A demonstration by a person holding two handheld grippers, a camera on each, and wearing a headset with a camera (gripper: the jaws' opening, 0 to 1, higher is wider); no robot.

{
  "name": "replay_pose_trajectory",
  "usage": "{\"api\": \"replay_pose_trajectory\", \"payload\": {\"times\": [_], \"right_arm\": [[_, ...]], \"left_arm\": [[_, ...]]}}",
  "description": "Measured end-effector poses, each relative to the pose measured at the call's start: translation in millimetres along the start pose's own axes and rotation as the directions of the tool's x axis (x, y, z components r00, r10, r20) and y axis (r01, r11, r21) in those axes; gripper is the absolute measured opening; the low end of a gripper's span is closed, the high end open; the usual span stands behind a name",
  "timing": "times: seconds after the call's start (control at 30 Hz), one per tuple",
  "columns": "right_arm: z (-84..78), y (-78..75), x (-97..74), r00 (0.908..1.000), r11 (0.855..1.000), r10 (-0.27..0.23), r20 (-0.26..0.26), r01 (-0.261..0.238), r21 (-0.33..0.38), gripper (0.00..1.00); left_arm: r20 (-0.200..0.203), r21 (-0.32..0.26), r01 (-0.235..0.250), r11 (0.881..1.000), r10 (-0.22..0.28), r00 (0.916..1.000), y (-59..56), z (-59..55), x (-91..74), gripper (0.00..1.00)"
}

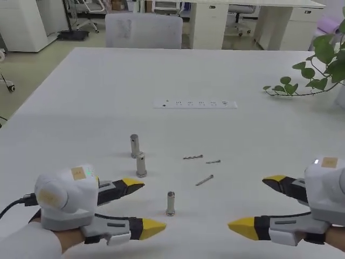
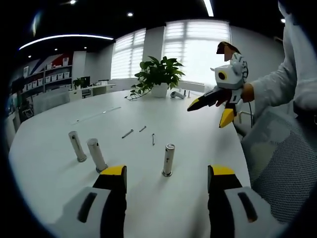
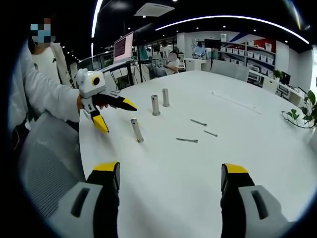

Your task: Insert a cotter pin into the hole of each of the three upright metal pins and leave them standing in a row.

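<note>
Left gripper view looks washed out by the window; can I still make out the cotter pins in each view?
Left gripper view: the window glares near white and the table edge bows, but the cotter pins show as thin slivers. Right gripper view: even ceiling light, same bowing, cotter pins small but distinct. Head view: undistorted, soft shadows, clearest.

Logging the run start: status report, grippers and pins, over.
Left gripper open, empty; right gripper same. Three metal pins upright. Three cotter pins loose on table, none inserted. Nothing in the way.

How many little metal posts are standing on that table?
3: rear pin, middle pin just before it, near pin alone in front. None seems hidden.
</note>
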State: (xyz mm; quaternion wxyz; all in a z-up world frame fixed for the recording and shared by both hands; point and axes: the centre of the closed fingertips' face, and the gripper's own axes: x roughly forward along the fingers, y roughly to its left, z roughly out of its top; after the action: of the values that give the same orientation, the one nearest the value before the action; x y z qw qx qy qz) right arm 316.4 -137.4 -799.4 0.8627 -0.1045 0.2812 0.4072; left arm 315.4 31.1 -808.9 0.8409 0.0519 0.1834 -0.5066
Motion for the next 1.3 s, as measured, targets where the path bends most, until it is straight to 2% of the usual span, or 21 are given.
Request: {"api": "replay_pose_trajectory", "payload": {"times": [0.3, 0.47, 0.7, 0.87, 1.0, 1.07, 1.3], "right_arm": [[-1.3, -4.0, 3.4, 0.9998, 1.0, 0.01, -0.019, -0.01, -0.009, 0.84], [-1.3, -4.3, 7.7, 0.9987, 0.999, 0.035, -0.036, -0.035, -0.007, 0.79], [1.4, -1.6, 13.5, 0.9971, 0.998, 0.057, -0.05, -0.057, -0.011, 0.76], [3.1, -6.6, 19.2, 0.9953, 0.997, 0.068, -0.07, -0.069, -0.021, 0.74], [5.9, -13.2, 24.9, 0.9923, 0.996, 0.078, -0.096, -0.083, -0.043, 0.69], [9.1, -24.5, 29.5, 0.9906, 0.994, 0.081, -0.11, -0.088, -0.06, 0.66], [19.0, -48.9, 44.5, 0.9867, 0.99, 0.08, -0.141, -0.095, -0.103, 0.53]], "left_arm": [[0.014, -0.043, -0.028, 0.999, 0.028, 0.9995, 1.0, 5.3, -22.9, 0.8], [0.016, -0.041, -0.043, 0.998, 0.043, 0.9989, 2.5, 5.8, -34.4, 0.83], [0.015, -0.039, -0.073, 0.997, 0.074, 0.9972, 5.6, 5.0, -50.4, 0.87], [0.02, -0.056, -0.098, 0.994, 0.099, 0.9948, 9.9, 3.1, -60.9, 0.9], [0.021, -0.057, -0.112, 0.992, 0.113, 0.9933, 12.1, 2.0, -65.0, 0.89], [0.023, -0.062, -0.118, 0.991, 0.12, 0.9926, 13.0, 1.4, -66.6, 0.89], [0.025, -0.074, -0.132, 0.988, 0.134, 0.9906, 15.9, -1.5, -69.5, 0.88]]}}
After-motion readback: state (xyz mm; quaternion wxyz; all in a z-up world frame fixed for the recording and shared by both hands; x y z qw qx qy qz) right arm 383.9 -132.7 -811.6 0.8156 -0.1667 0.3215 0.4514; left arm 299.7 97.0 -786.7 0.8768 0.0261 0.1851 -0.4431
